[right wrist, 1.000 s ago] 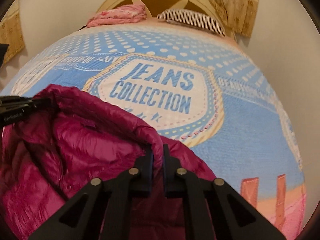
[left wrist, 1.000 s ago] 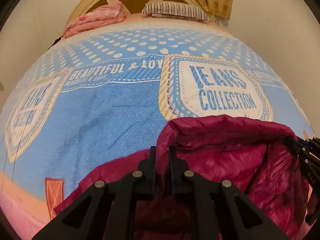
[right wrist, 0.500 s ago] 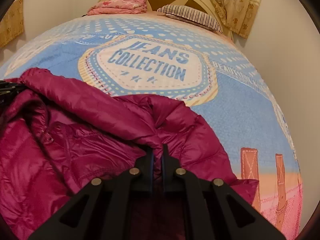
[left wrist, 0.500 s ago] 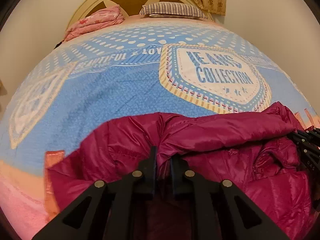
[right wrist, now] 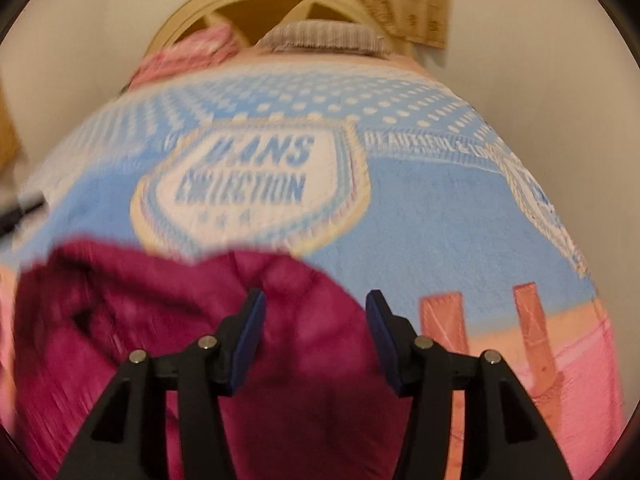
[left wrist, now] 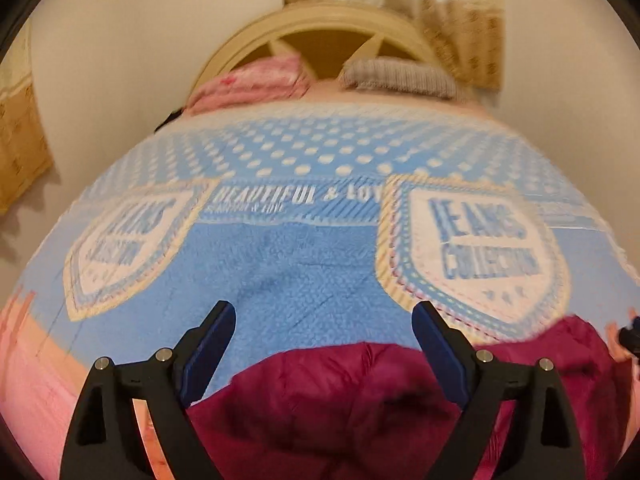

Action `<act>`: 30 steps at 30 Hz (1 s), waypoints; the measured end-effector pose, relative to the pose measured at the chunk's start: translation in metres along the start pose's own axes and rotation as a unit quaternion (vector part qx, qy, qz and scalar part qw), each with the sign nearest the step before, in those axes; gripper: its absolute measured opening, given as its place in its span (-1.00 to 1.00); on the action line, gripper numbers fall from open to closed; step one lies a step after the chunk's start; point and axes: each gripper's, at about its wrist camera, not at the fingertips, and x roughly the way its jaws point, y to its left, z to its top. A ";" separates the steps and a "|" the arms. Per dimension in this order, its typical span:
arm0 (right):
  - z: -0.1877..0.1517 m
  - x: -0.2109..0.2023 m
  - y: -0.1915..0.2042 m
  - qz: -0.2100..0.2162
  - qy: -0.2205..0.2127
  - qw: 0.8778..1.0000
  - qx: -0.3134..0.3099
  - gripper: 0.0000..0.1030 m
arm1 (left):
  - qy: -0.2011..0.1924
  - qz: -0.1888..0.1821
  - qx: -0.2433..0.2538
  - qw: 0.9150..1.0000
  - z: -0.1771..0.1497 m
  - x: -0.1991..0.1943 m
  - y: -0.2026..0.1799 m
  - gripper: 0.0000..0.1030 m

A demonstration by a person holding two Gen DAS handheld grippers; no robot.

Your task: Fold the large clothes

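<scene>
Release stage: left gripper [left wrist: 323,330] jaws have just been opening and stand wide apart, gripping nothing; the blue pads clear the cloth. Right gripper [right wrist: 316,312] jaws have just been opening to roughly half width, with the jacket [right wrist: 168,320] fold lying beneath and between them, unpressed. The magenta puffer jacket lies bunched at the near edge of the bed [left wrist: 304,264], on the blue printed blanket. Both grippers appear to let go so the folded layer settles flat under its own weight.
</scene>
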 end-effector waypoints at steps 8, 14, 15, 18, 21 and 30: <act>0.010 0.033 0.068 0.065 0.013 0.998 -0.007 0.17 | 0.031 -0.003 0.068 0.997 -0.043 0.025 -0.050 0.76; -0.031 0.056 0.075 0.062 0.031 0.997 -0.020 0.17 | 0.047 -0.014 0.057 0.997 -0.068 0.035 -0.047 0.76; -0.032 0.057 0.074 0.061 0.028 0.998 -0.021 0.17 | 0.050 -0.015 0.056 0.997 -0.070 0.038 -0.047 0.77; -0.035 0.059 0.074 0.058 0.022 0.998 -0.022 0.17 | 0.059 -0.015 0.053 0.997 -0.075 0.046 -0.048 0.83; -0.039 0.063 0.076 0.054 0.017 0.998 -0.028 0.17 | 0.062 -0.022 0.041 0.997 -0.077 0.049 -0.044 0.86; -0.045 0.067 0.078 0.047 0.004 0.998 -0.029 0.18 | 0.064 -0.026 0.032 0.997 -0.079 0.053 -0.042 0.91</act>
